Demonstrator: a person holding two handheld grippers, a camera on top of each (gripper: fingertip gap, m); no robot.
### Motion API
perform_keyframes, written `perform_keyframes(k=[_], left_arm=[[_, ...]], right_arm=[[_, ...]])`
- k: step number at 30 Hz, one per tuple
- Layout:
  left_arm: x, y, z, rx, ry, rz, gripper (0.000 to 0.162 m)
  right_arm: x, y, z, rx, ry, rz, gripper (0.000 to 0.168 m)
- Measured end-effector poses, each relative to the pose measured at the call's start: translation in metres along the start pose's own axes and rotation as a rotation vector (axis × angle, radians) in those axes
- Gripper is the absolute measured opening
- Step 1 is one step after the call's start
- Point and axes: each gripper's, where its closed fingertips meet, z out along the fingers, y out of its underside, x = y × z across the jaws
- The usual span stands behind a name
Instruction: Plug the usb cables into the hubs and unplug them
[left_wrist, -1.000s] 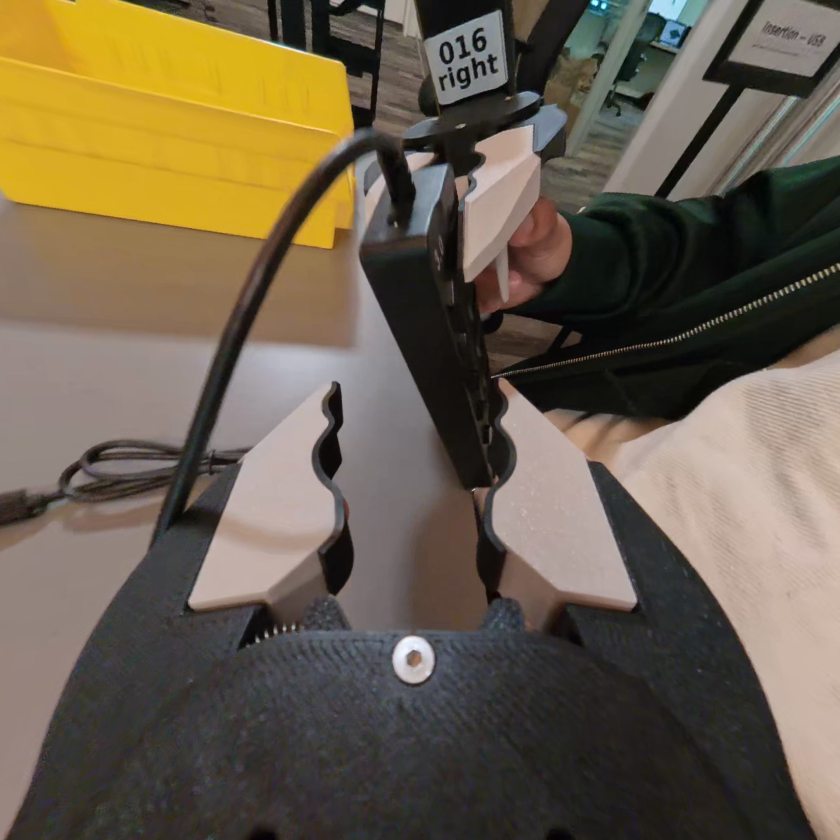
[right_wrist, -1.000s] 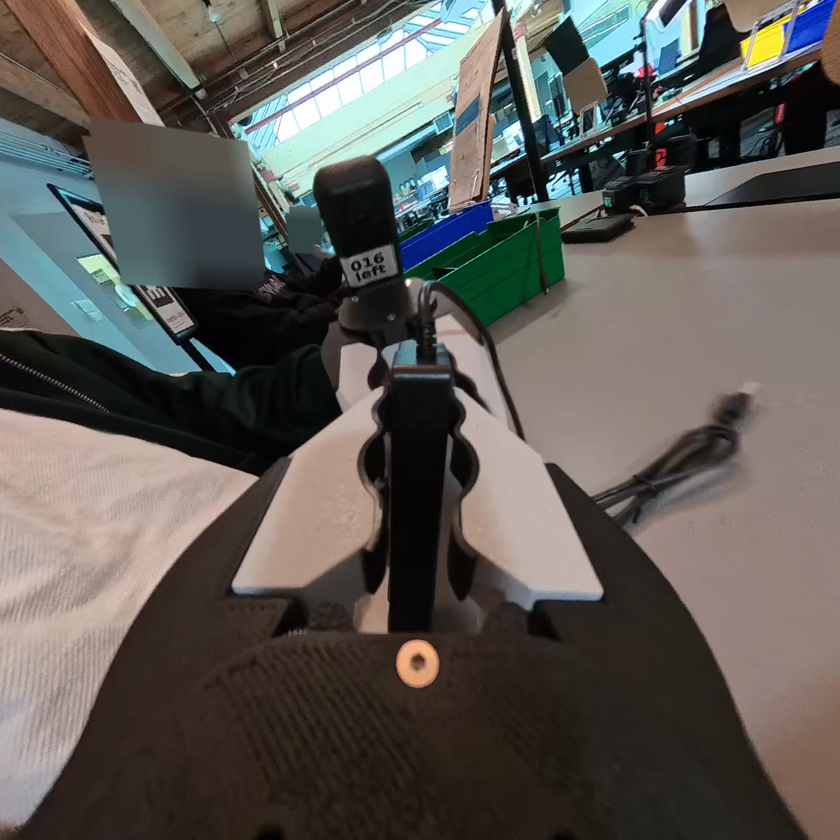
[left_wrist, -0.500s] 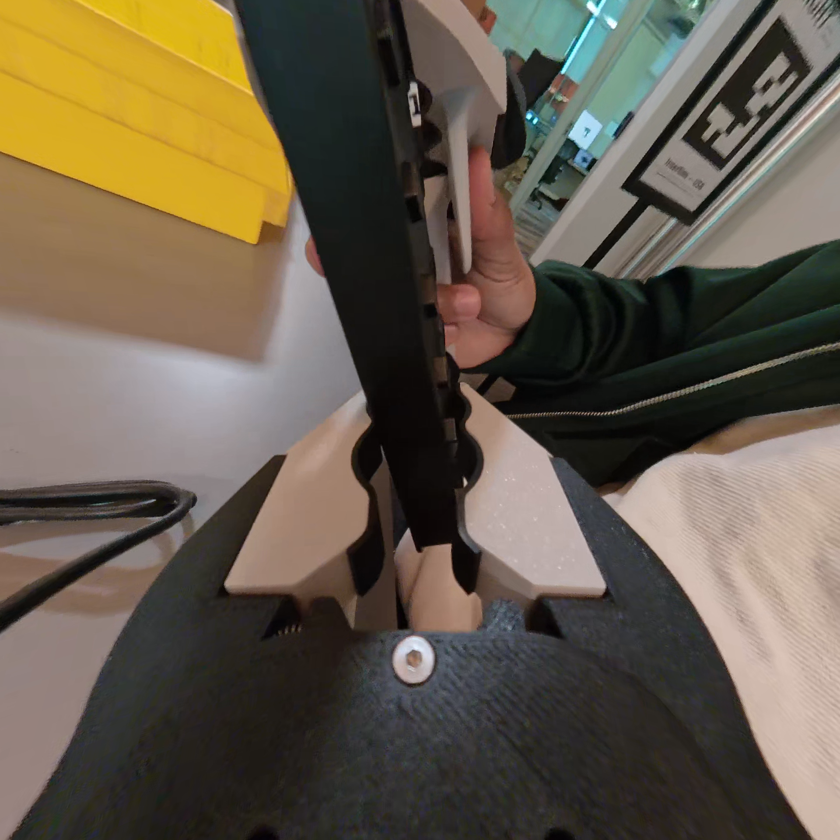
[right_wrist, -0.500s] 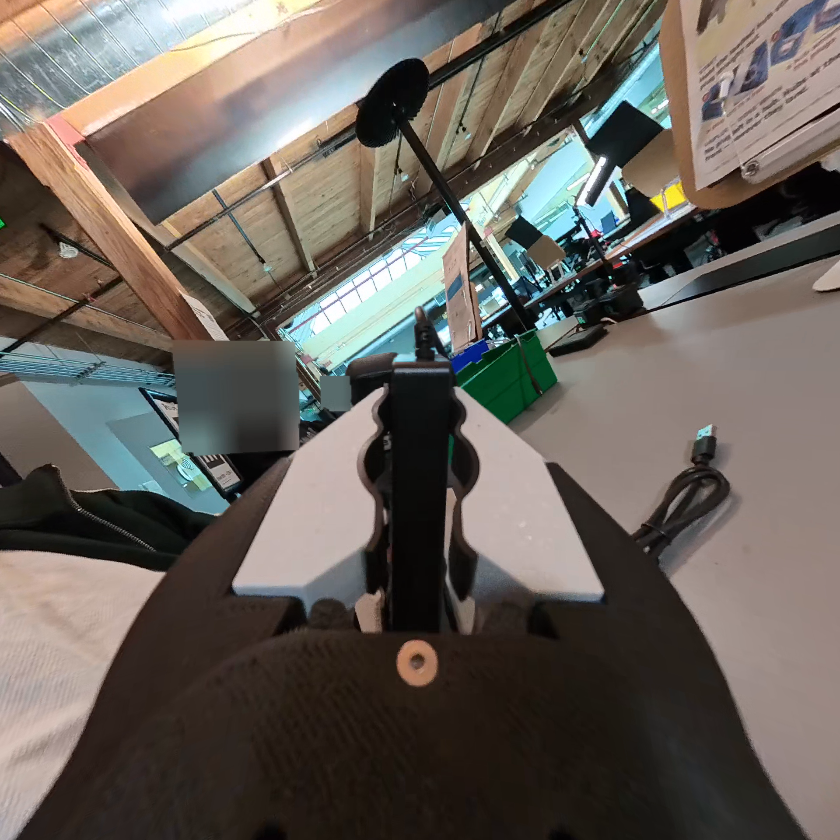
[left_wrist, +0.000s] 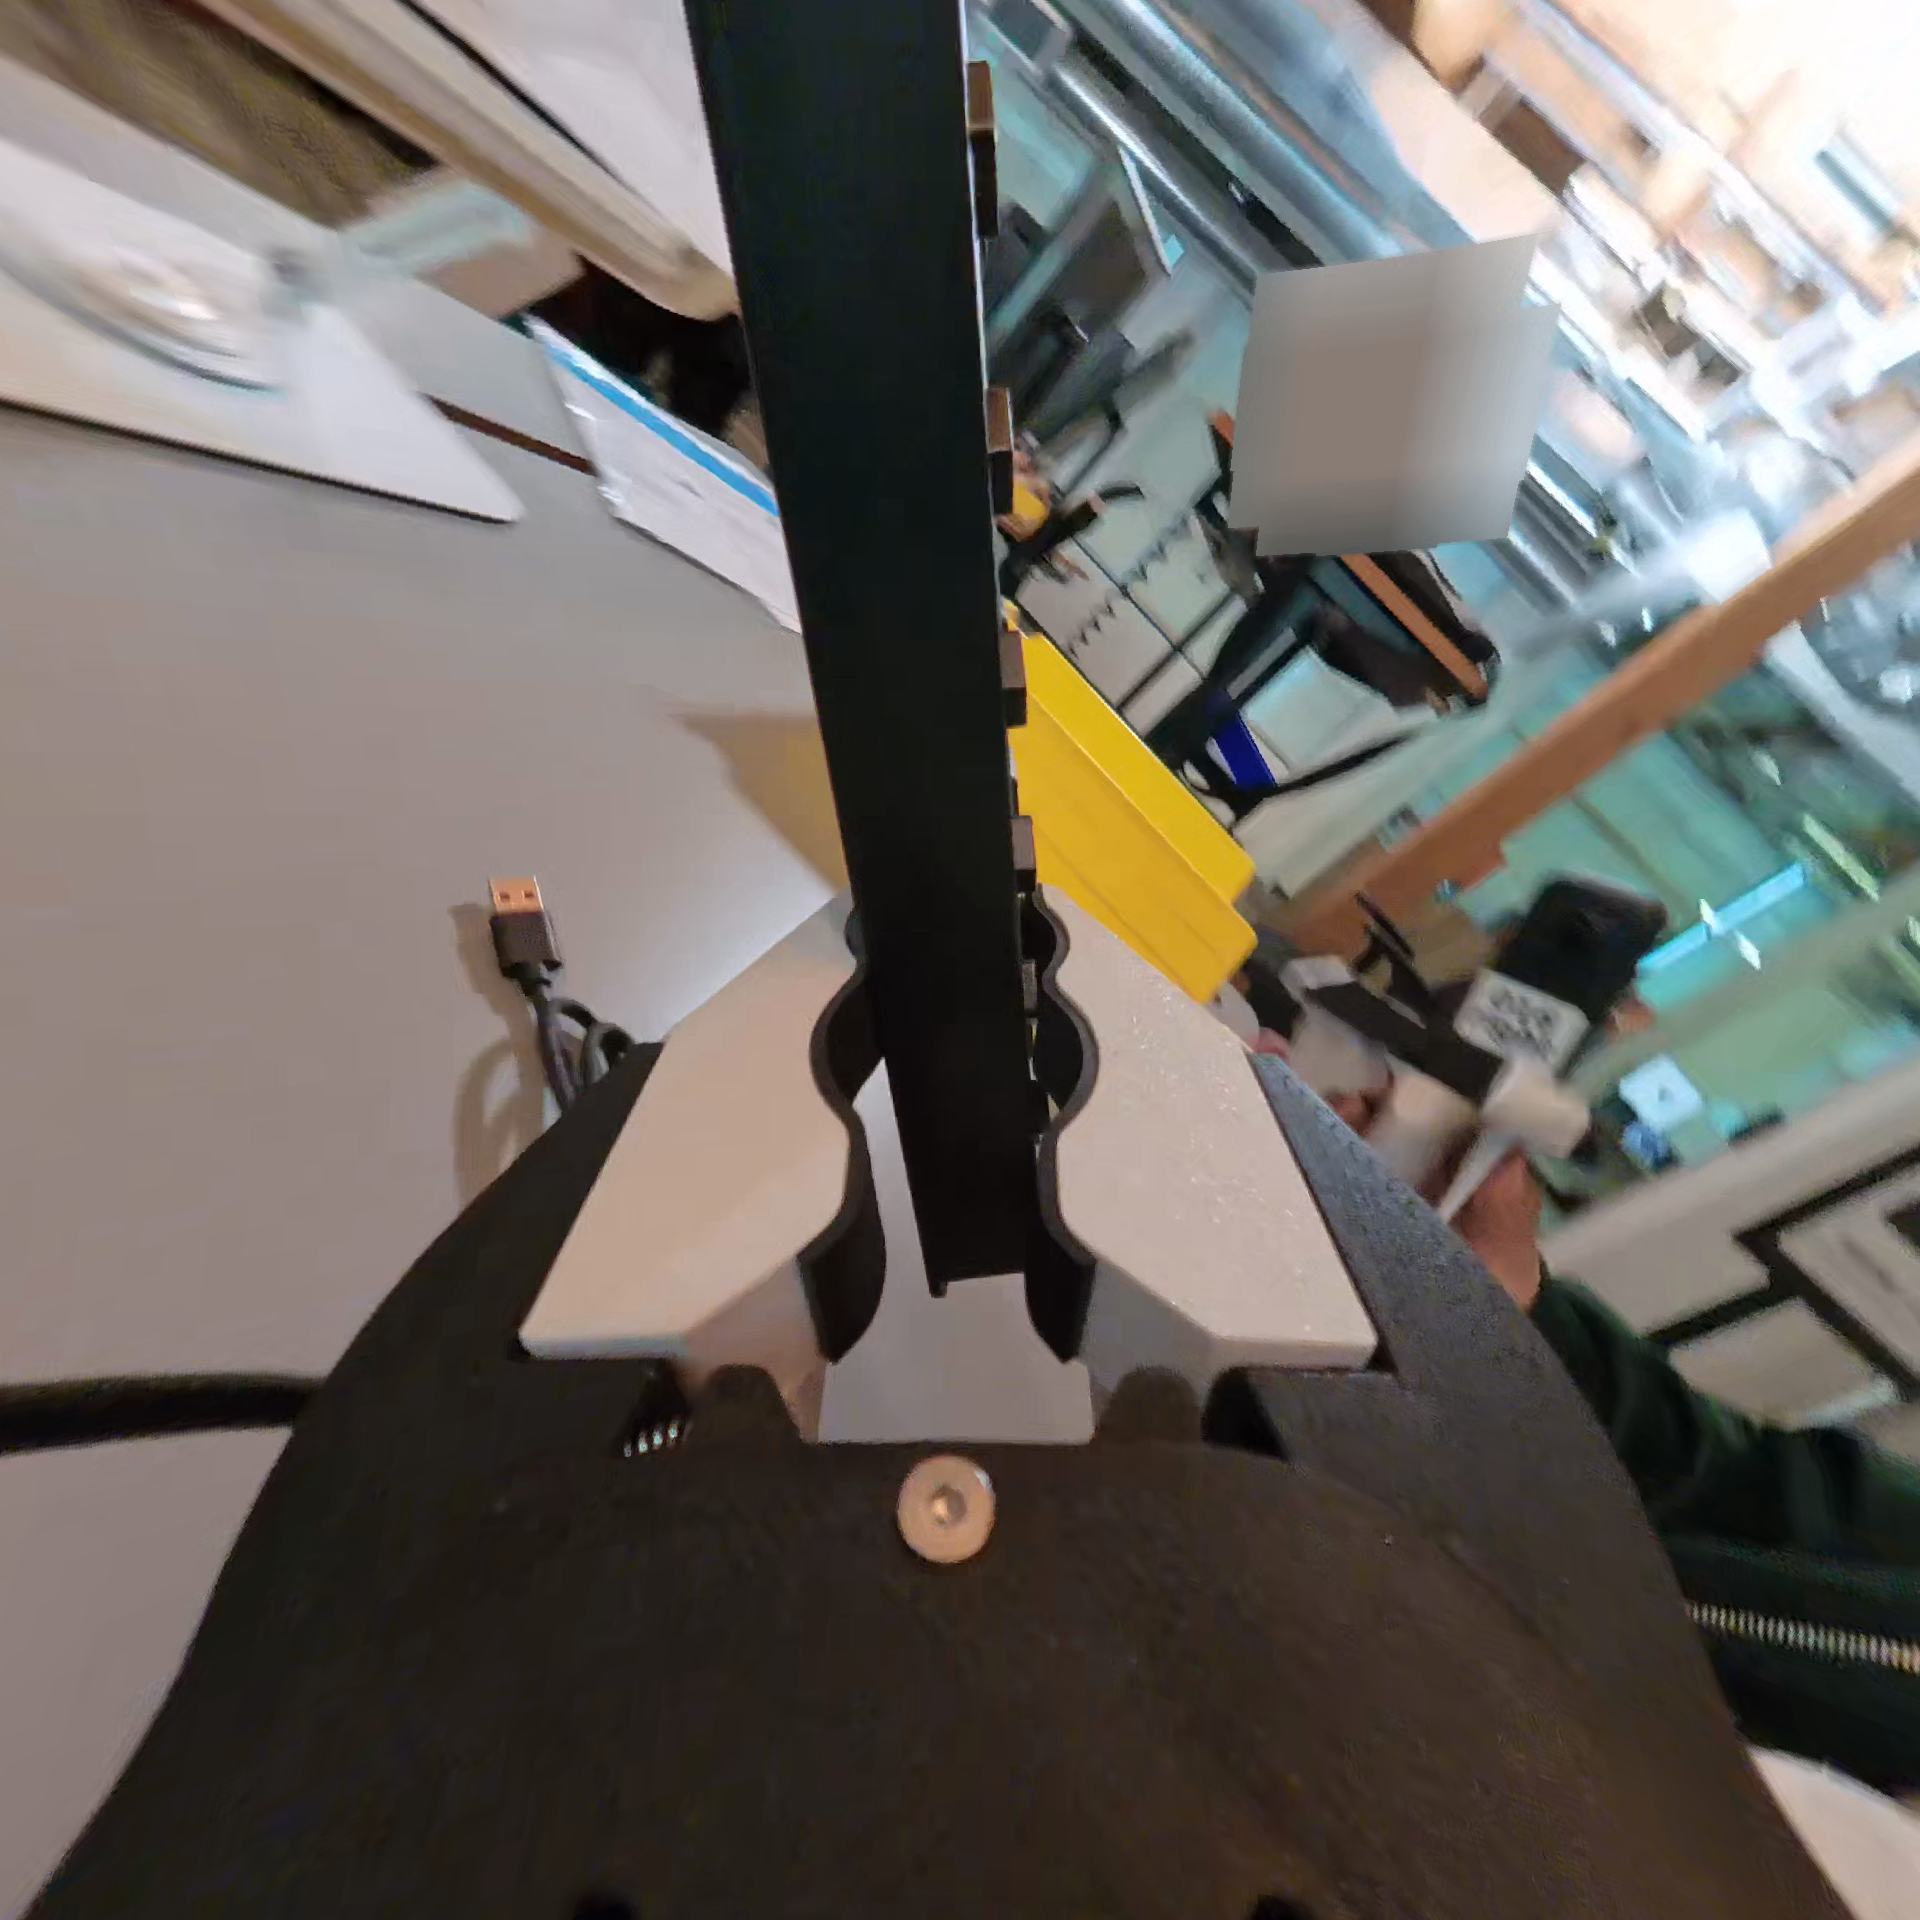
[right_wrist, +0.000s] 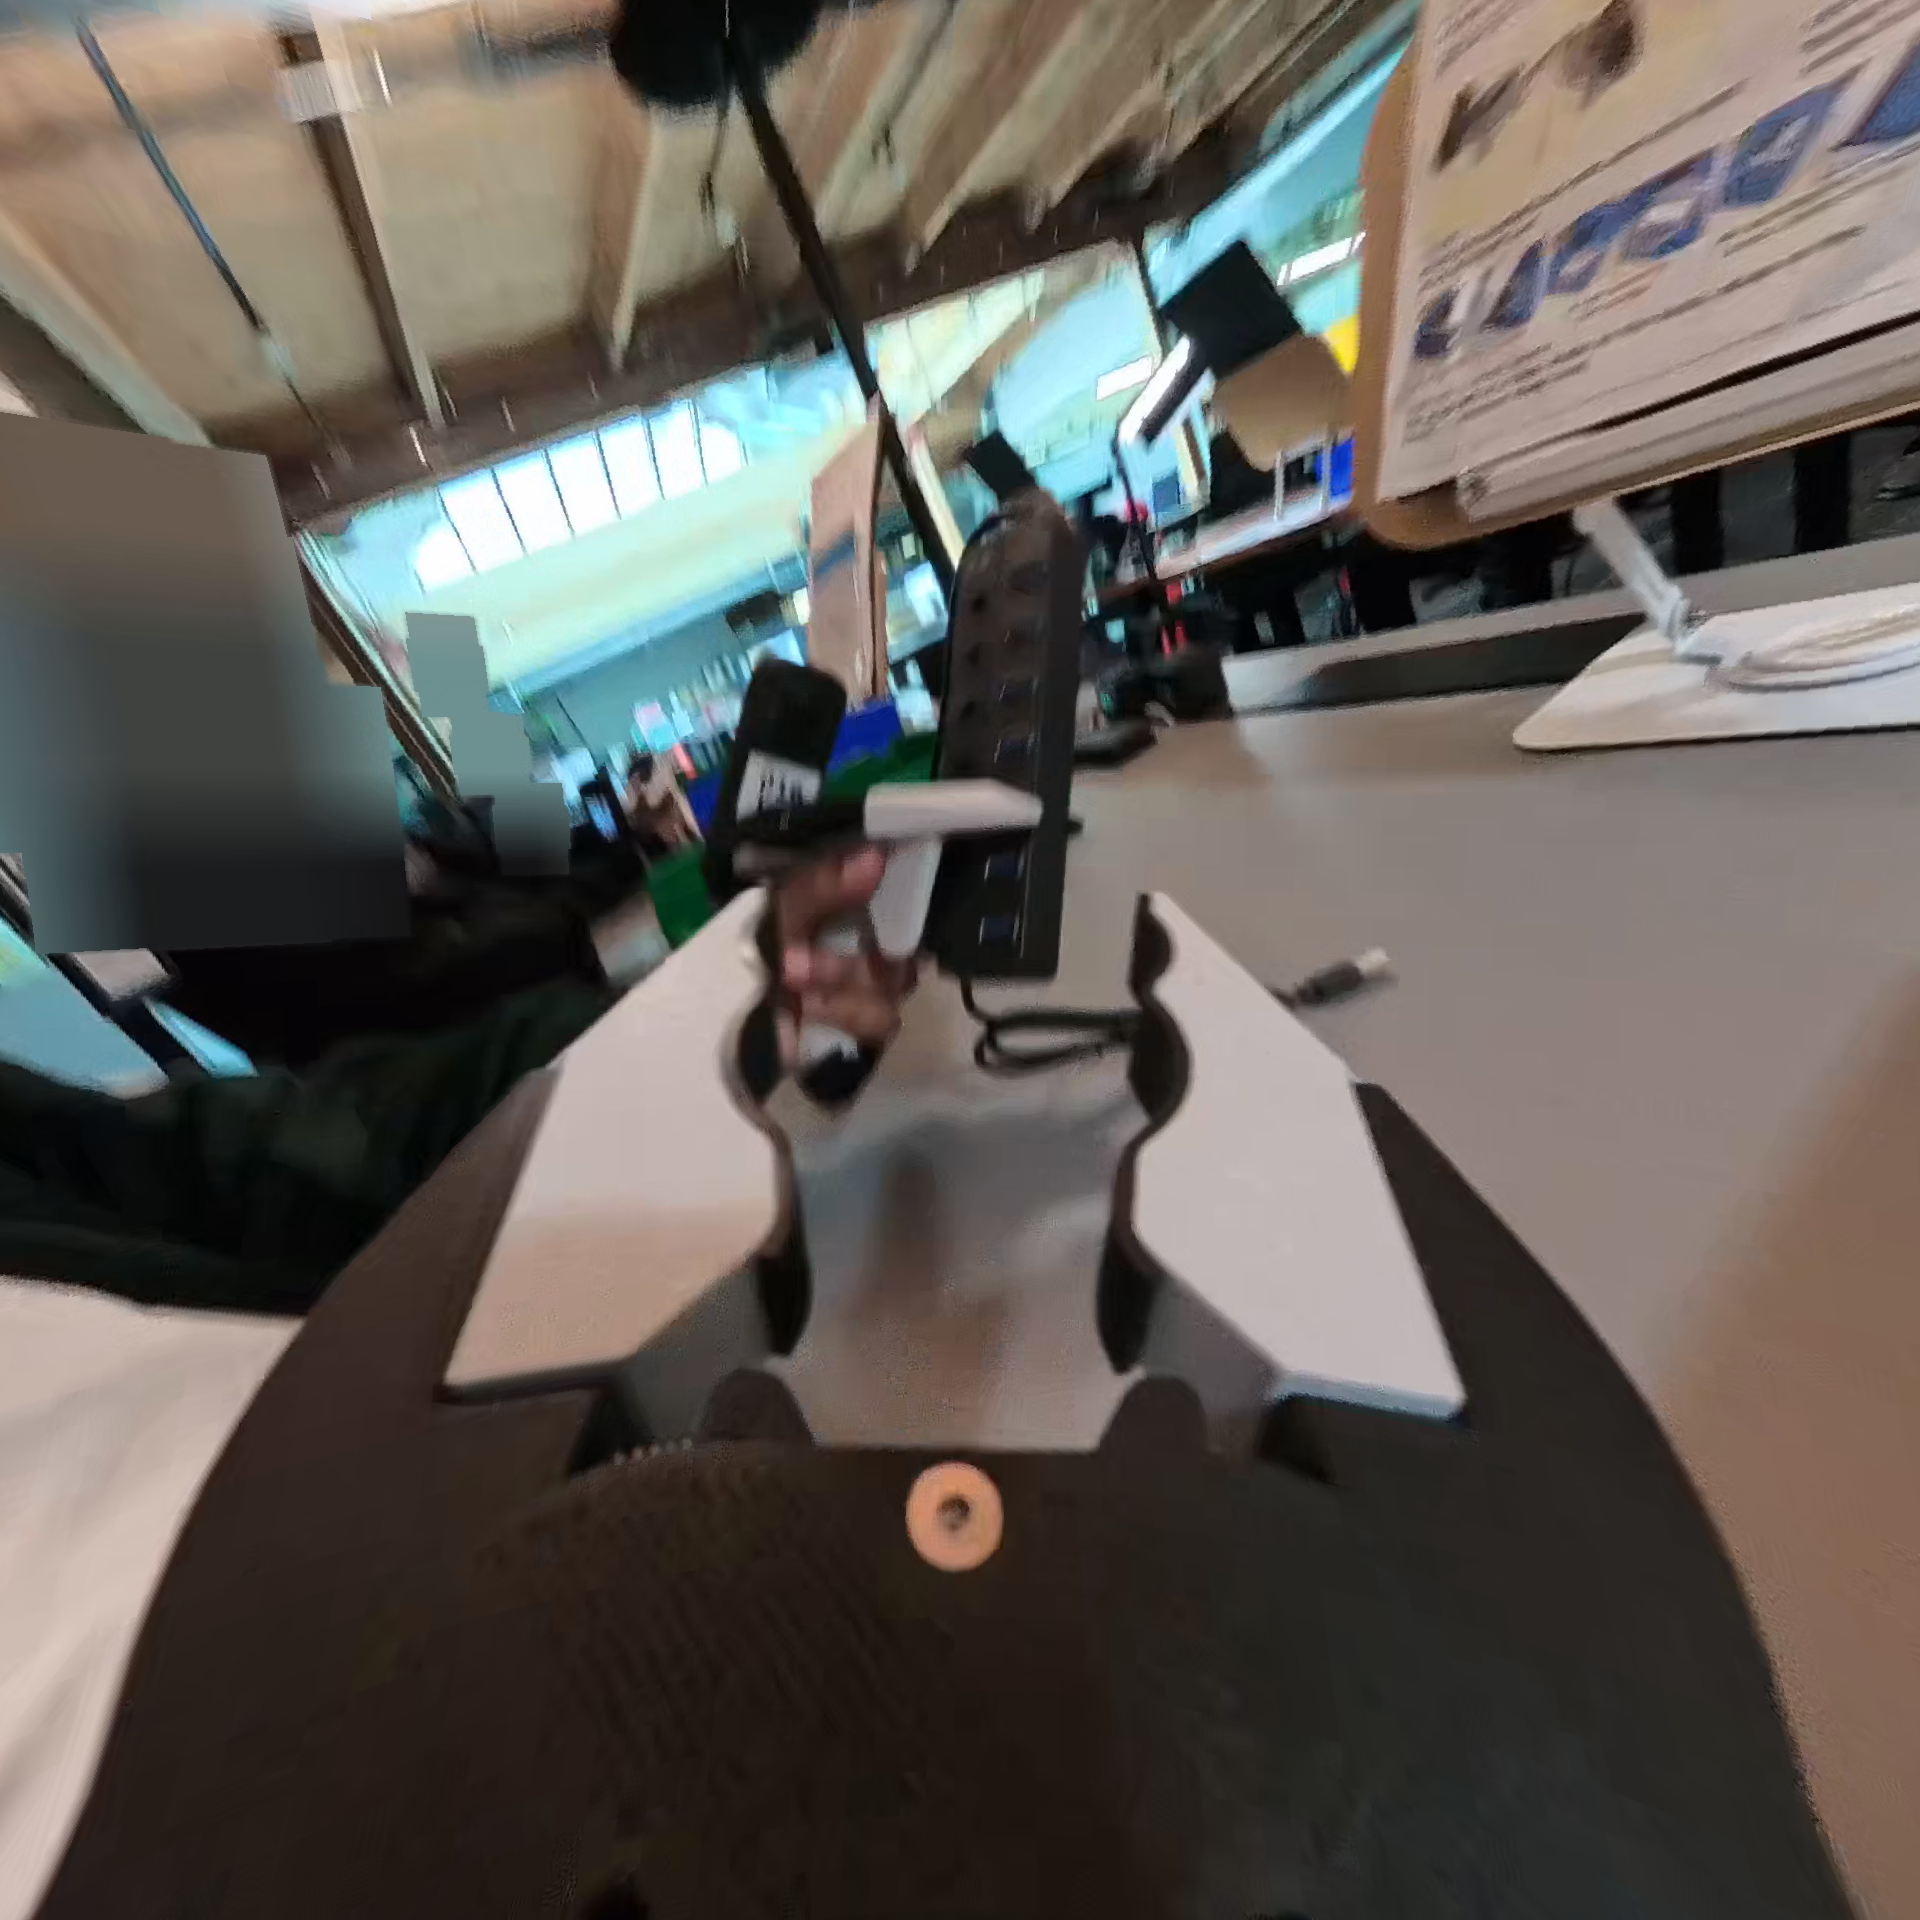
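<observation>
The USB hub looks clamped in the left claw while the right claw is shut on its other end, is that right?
Not quite. The USB hub is clamped in the left claw, but the right claw is open and holds nothing; the right wrist view shows its fingers spread, with the hub farther off.

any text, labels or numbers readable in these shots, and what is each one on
Nothing here can be read.
white tag on a handle, left wrist view: blurred.
white sticker on a handle, right wrist view: blurred.
poster on a stand: print too blurred.
usb hub: no writing made out.
</observation>
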Motion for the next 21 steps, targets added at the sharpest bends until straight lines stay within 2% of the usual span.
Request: perform_keyframes(k=[1, 3, 5, 7, 8, 9, 11, 13, 15, 18, 19, 21], left_arm=[[-0.013, -0.007, -0.006, 0.023, -0.027, -0.044, 0.022], [-0.033, -0.015, -0.015, 0.061, -0.073, -0.111, 0.022], [-0.044, -0.019, -0.021, 0.080, -0.094, -0.144, 0.022], [-0.046, -0.024, -0.025, 0.093, -0.097, -0.146, 0.022], [-0.046, -0.025, -0.027, 0.096, -0.097, -0.138, 0.022], [-0.046, -0.026, -0.028, 0.096, -0.098, -0.129, 0.022], [-0.049, -0.026, -0.028, 0.089, -0.104, -0.122, 0.022], [-0.053, -0.023, -0.027, 0.084, -0.107, -0.135, 0.022], [-0.053, -0.020, -0.025, 0.078, -0.089, -0.155, 0.022], [-0.050, -0.018, -0.022, 0.071, -0.046, -0.169, 0.022], [-0.050, -0.017, -0.021, 0.069, -0.037, -0.172, 0.022], [-0.052, -0.018, -0.021, 0.070, -0.024, -0.179, 0.022]], right_arm=[[-0.006, 0.012, 0.003, -0.077, -0.006, -0.068, 0.049], [-0.022, 0.032, 0.010, -0.186, -0.051, -0.198, 0.000], [-0.033, 0.038, 0.020, -0.196, -0.053, -0.298, 0.004], [-0.047, 0.036, 0.035, -0.187, -0.067, -0.365, 0.028], [-0.058, 0.037, 0.042, -0.204, -0.108, -0.399, 0.009], [-0.068, 0.037, 0.051, -0.222, -0.145, -0.430, 0.000], [-0.087, 0.034, 0.077, -0.242, -0.201, -0.491, 0.000], [-0.112, 0.027, 0.111, -0.257, -0.279, -0.550, 0.009], [-0.146, 0.025, 0.146, -0.318, -0.413, -0.577, 0.000], [-0.187, 0.019, 0.209, -0.361, -0.525, -0.615, 0.000], [-0.197, 0.016, 0.233, -0.346, -0.534, -0.646, 0.013], [-0.208, 0.024, 0.281, -0.379, -0.542, -0.715, 0.049]])
